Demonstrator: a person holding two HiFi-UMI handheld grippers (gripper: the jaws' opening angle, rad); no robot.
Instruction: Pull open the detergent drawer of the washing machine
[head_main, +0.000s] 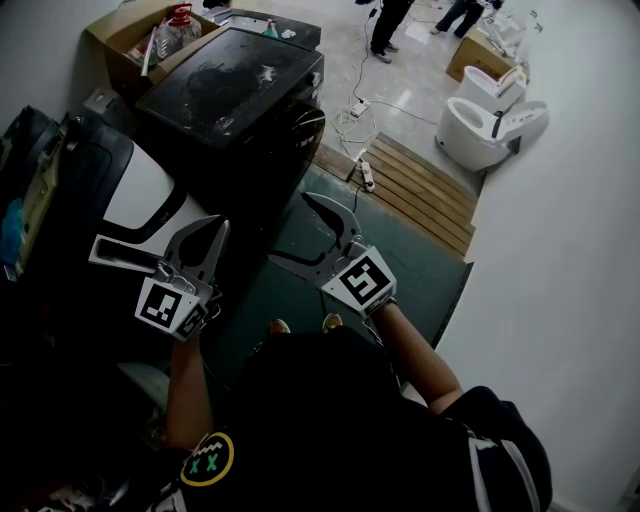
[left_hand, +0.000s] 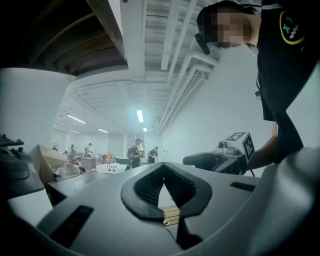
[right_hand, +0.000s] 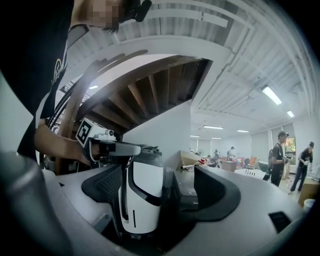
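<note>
Left claw (left_hand: 163, 166) closed on nothing, tips touching. Right claw (right_hand: 157, 177) open and empty; a white unit (right_hand: 145, 195) shows beyond its gap. Washer (head_main: 230, 95) sits far centre in head view, apart from both claws. It is dim there, and the drawer can't be made out in any view.

Boxy washing machine (head_main: 230, 75): black all over
Flat floor mat (head_main: 405, 262): dark green
Slatted wooden boards (head_main: 425, 195): brown
Right tool (head_main: 290, 228): grey, black-and-white squared cube
</note>
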